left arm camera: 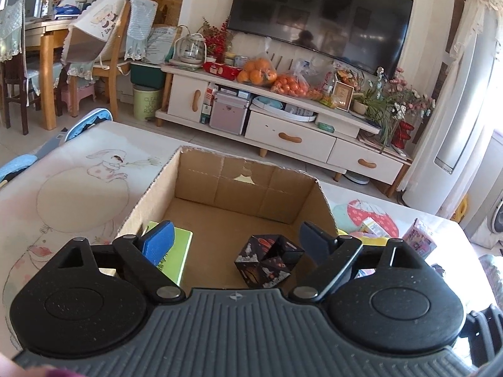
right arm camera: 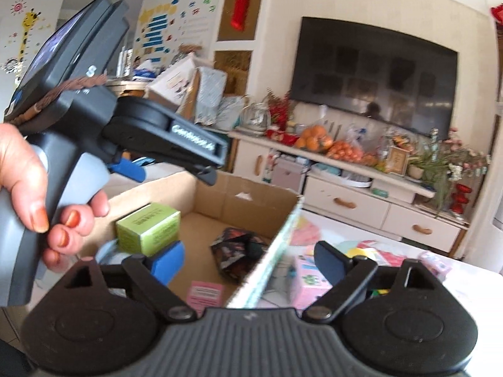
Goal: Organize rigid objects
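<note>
The left wrist view looks straight into the open cardboard box (left arm camera: 220, 213), its corrugated walls creased and its brown floor mostly bare. There the left gripper (left arm camera: 239, 238) stands spread wide, nothing between its blue pads; the dark printed puzzle cube (left arm camera: 268, 260), faceted and glossy, lies on the box floor just ahead at 1 o'clock, and the green carton (left arm camera: 176, 251), flat-sided and matte, sits at 10 o'clock behind the left pad.

Only the right wrist view shows the person's hand (right arm camera: 37, 194) around the grey handle of that left tool, at 9 o'clock, and a pink card (right arm camera: 204, 293) on the box floor. The right gripper (right arm camera: 248, 260) is also spread and empty, straddling the box's near wall. Outside the box at 3 o'clock a small pink box (right arm camera: 309, 279) lies on the printed table cover (right arm camera: 471, 282).
</note>
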`<action>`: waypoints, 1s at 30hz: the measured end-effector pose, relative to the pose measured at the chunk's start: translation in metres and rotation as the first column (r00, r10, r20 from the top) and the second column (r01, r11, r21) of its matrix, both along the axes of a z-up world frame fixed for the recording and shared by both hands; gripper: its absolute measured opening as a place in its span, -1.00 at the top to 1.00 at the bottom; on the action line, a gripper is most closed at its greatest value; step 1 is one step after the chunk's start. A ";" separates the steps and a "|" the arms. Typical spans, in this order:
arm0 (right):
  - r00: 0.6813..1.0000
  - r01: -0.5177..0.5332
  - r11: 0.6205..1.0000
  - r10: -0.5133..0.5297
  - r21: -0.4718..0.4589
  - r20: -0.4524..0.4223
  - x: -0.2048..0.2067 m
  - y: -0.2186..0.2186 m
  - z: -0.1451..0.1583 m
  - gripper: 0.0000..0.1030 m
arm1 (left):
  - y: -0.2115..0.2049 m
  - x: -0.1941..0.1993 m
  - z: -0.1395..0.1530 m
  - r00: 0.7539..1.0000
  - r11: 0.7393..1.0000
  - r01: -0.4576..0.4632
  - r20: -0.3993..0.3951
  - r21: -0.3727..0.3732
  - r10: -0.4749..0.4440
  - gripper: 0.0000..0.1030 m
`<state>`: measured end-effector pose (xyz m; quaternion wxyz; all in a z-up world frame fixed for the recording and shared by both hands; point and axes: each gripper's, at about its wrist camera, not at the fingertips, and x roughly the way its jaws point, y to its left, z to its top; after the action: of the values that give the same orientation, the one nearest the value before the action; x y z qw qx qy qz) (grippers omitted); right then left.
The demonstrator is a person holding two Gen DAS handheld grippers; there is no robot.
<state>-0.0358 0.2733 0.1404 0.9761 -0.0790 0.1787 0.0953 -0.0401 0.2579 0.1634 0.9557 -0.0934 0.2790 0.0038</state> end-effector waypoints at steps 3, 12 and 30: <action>0.999 0.034 0.999 -0.034 0.006 0.010 -0.001 -0.008 -0.002 -0.80 | -0.001 -0.001 -0.001 1.000 1.000 0.007 -0.002 0.004 -0.007 -1.00; 0.995 0.103 0.994 -0.102 0.033 -0.014 0.001 -0.030 -0.014 -0.89 | 0.000 0.002 -0.003 0.999 0.999 0.047 -0.015 0.024 -0.047 -1.00; 0.976 0.216 0.974 -0.214 0.067 -0.031 0.001 -0.074 -0.034 -0.92 | -0.003 0.011 -0.016 0.996 0.999 0.035 0.084 0.029 -0.037 -1.00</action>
<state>-0.0348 0.1993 0.1063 0.9806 -0.0241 0.1943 -0.0037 -0.0292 0.2550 0.1471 0.9678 -0.0752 0.2398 -0.0137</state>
